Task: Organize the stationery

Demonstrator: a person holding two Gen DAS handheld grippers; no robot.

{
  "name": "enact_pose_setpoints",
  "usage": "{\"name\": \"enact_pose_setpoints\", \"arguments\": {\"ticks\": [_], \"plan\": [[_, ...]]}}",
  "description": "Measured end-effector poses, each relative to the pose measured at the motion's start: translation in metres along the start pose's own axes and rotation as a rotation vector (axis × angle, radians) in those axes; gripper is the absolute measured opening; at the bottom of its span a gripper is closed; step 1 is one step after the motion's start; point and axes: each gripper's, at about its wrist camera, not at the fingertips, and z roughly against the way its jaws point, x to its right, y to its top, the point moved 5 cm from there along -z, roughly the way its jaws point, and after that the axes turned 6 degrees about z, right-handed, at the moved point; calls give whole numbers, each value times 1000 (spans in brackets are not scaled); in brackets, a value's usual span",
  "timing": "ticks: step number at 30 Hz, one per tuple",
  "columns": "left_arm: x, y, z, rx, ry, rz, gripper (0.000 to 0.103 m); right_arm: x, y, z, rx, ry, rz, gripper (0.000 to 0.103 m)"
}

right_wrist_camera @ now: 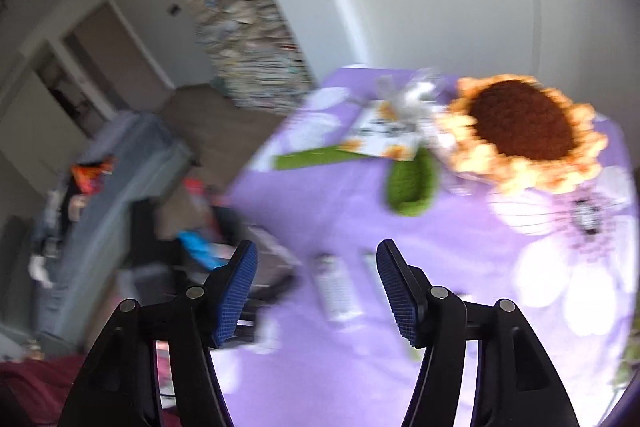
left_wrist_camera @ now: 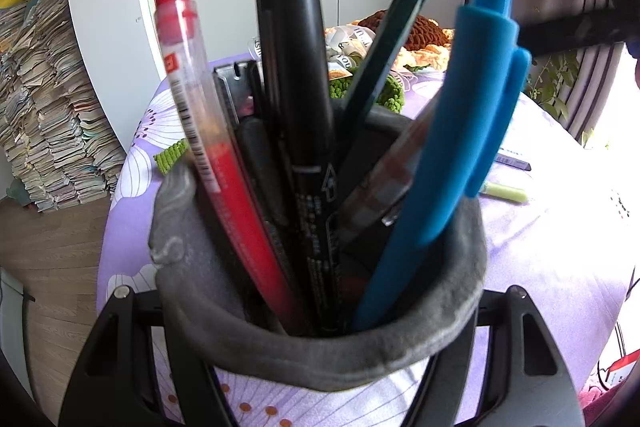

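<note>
Purple cloth printed with white flowers covers the tabletop [left_wrist_camera: 560, 255], and behind it stand white walls and one tall, ragged stack of papers [left_wrist_camera: 44, 115] on the wood floor.

In the left wrist view, the left tongs [left_wrist_camera: 320, 359] are clamped on one grey, soft-walled pen holder [left_wrist_camera: 320, 355], which fills the gap between the two black fingers and stands on the cloth. Sticking up out of the holder I count: one red gel pen [left_wrist_camera: 208, 131] with a clear barrel, one black marker [left_wrist_camera: 308, 115], one dark green pencil [left_wrist_camera: 394, 31] with its sharpened tip up, two blue pens [left_wrist_camera: 452, 147] side by side, and one clear-barrelled pen [left_wrist_camera: 384, 183] leaning low between the marker and the blue pair. One metal-edged flat tool [left_wrist_camera: 234, 91] stands behind the red pen; what it is I cannot tell. On the cloth to the right of the holder lie one pale green pen [left_wrist_camera: 506, 191] and, just beyond it, one dark pen [left_wrist_camera: 514, 162].

The right wrist view is blurred. The right tongs [right_wrist_camera: 316, 291] stand apart with nothing between the two blue pads [right_wrist_camera: 236, 295], above the cloth. One blurred white object [right_wrist_camera: 336, 291] lies on the cloth beyond them. Farther back lie one crocheted sunflower [right_wrist_camera: 520, 131] and two green knitted leaves [right_wrist_camera: 412, 183].
</note>
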Motion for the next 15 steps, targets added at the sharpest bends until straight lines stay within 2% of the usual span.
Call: {"name": "enact_pose_setpoints", "arguments": {"ticks": [2,3,4,5,7,12,15], "plan": [[1,-1,0,1,1,-2,70,14,-12,-14,-75,-178,88,62],[2,-1,1,1,2,-3,70,18,-22,-27,-142,-254,151,59],[1,-1,1,2,3,-4,70,19,-29,-37,-196,-284,186,50],[2,-2,2,4,6,-6,70,19,-38,-49,-258,-291,203,40],[2,-2,2,4,9,-12,70,16,-49,-65,-339,-249,208,39],[2,-2,2,-2,2,-12,70,2,-34,-86,-397,-239,303,39],[1,0,4,-6,4,-17,69,-3,-20,-97,-428,-194,316,39]]}}
